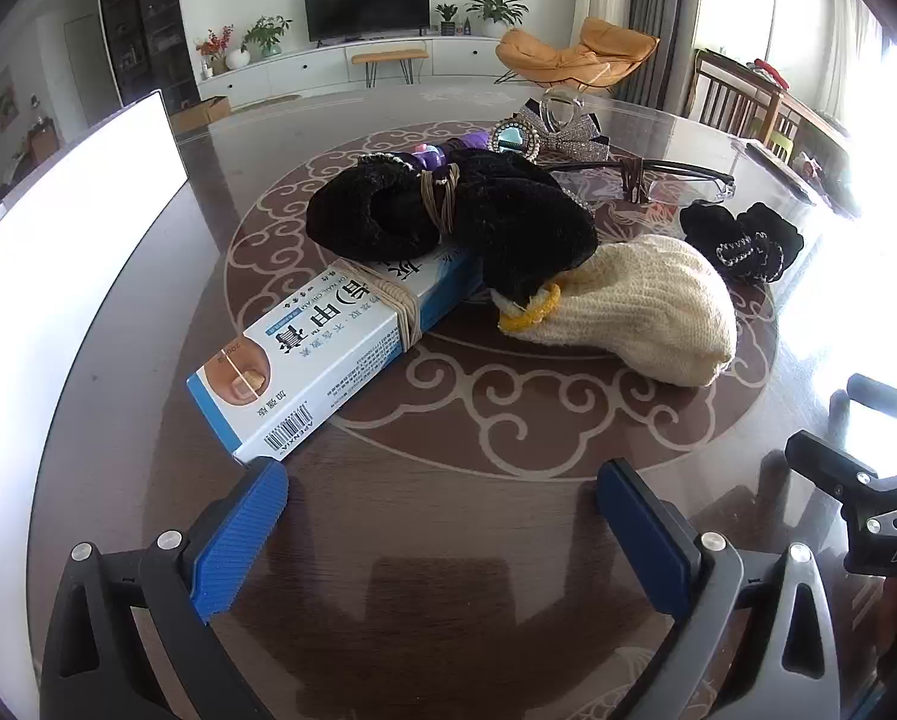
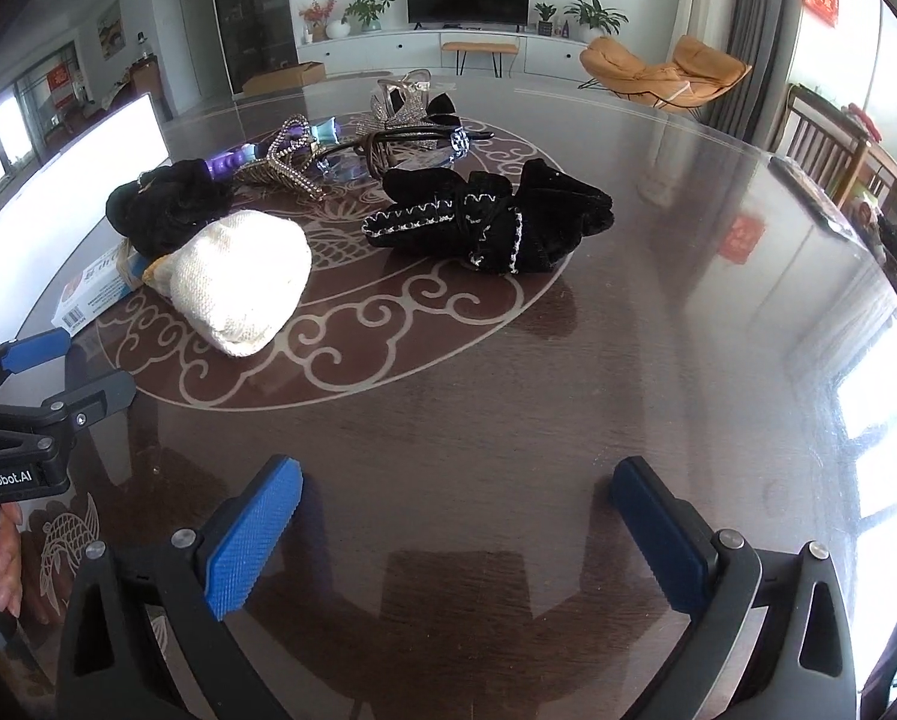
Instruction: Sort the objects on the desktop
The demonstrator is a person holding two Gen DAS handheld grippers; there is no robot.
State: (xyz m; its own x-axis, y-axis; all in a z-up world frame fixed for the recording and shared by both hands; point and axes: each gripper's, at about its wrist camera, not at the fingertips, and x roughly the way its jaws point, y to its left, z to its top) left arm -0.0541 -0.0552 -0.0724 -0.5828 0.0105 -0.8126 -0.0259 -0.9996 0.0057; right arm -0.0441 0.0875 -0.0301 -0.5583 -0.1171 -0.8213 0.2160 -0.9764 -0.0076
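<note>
Both spread, empty: left gripper [image 1: 442, 495] just short of box [image 1: 328, 354], right gripper [image 2: 457, 495] perhaps farther.

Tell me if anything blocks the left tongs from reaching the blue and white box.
Nothing visible does. The left tongs hang open over bare table, and the near end of the blue and white box lies just ahead of the left fingertip. The black fabric piece covers only the box's far end.

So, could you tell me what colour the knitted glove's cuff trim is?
Yellow, on the cream knitted glove; left wrist view.
</note>
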